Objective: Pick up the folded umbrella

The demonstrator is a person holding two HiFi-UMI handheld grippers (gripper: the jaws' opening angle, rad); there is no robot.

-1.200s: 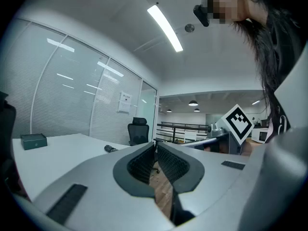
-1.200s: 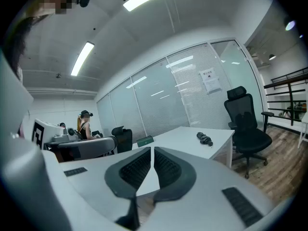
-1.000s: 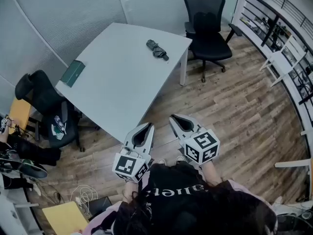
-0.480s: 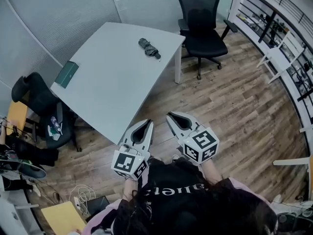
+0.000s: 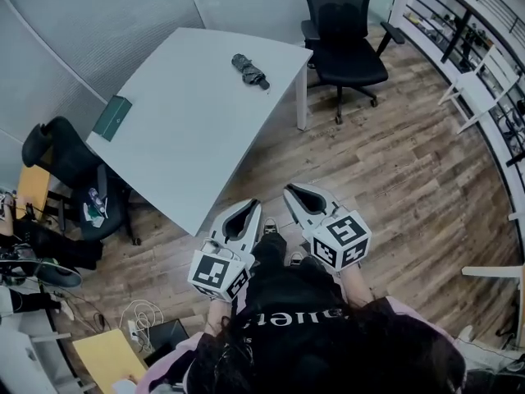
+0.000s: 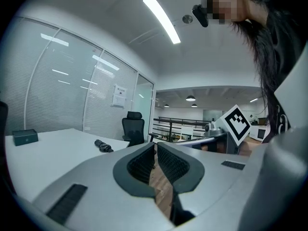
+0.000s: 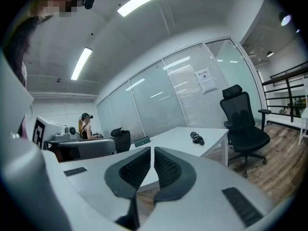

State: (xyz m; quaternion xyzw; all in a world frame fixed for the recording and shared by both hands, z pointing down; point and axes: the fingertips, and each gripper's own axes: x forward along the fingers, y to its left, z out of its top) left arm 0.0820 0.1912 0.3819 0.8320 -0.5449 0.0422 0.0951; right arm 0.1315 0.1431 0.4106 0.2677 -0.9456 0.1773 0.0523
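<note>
A dark folded umbrella (image 5: 250, 71) lies near the far right corner of the white table (image 5: 197, 121). It also shows small and far off in the left gripper view as the umbrella (image 6: 103, 146) and in the right gripper view as the umbrella (image 7: 196, 138). My left gripper (image 5: 252, 208) and right gripper (image 5: 291, 191) are held side by side over the wooden floor, short of the table's near corner. Both have their jaws shut with nothing between them.
A green box (image 5: 112, 118) lies at the table's left edge. A black office chair (image 5: 340, 35) stands beyond the table's right end, another dark chair (image 5: 70, 179) at its left. Shelving and a white rack (image 5: 480, 89) line the right side. A person (image 7: 85, 126) stands far off.
The table and umbrella have shifted slightly in the head view as I stepped closer. Both grippers kept their places side by side, jaws unchanged.
</note>
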